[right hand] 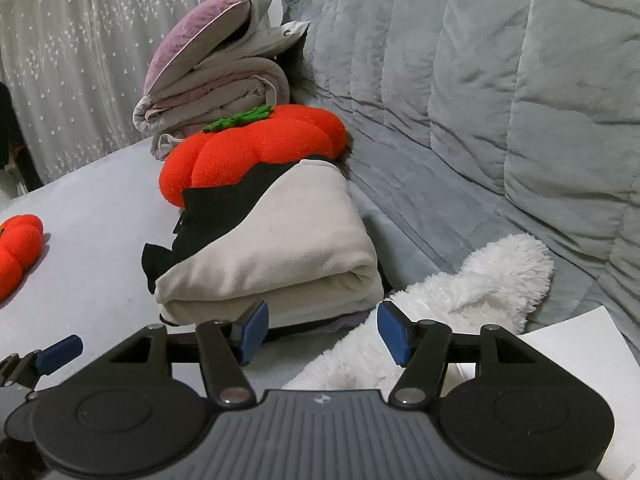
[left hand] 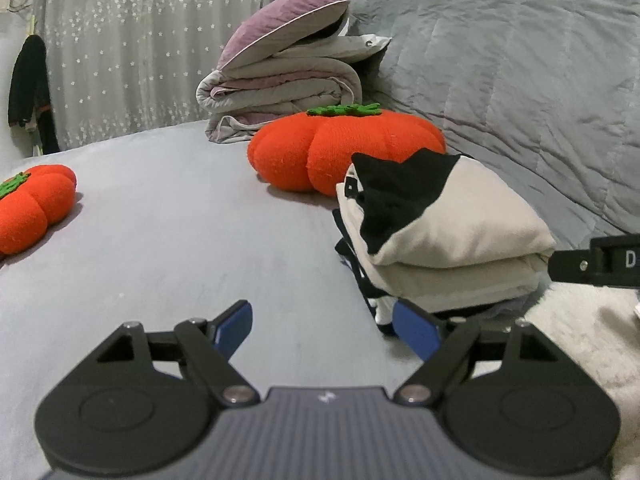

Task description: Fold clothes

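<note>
A folded stack of clothes (left hand: 452,232) (right hand: 280,256) rests on the grey bed sheet (left hand: 180,220), topped by a cream garment with a black patch. A white fluffy garment (right hand: 480,280) (left hand: 580,328) lies unfolded just right of the stack. My left gripper (left hand: 326,330) is open over bare sheet, its right pad close to the stack's lower left corner, nothing between the fingers. My right gripper (right hand: 324,332) is open in front of the stack's near edge, above the fluffy garment's edge, its pads pressing on nothing. Its finger (left hand: 596,260) shows at the right edge of the left wrist view.
An orange pumpkin cushion (left hand: 344,148) (right hand: 260,148) sits right behind the stack, and a second one (left hand: 28,208) (right hand: 16,248) far left. A folded quilt pile (left hand: 280,80) and a bulky grey duvet (left hand: 520,60) (right hand: 480,100) fill the back and right. White paper (right hand: 576,344) lies near right.
</note>
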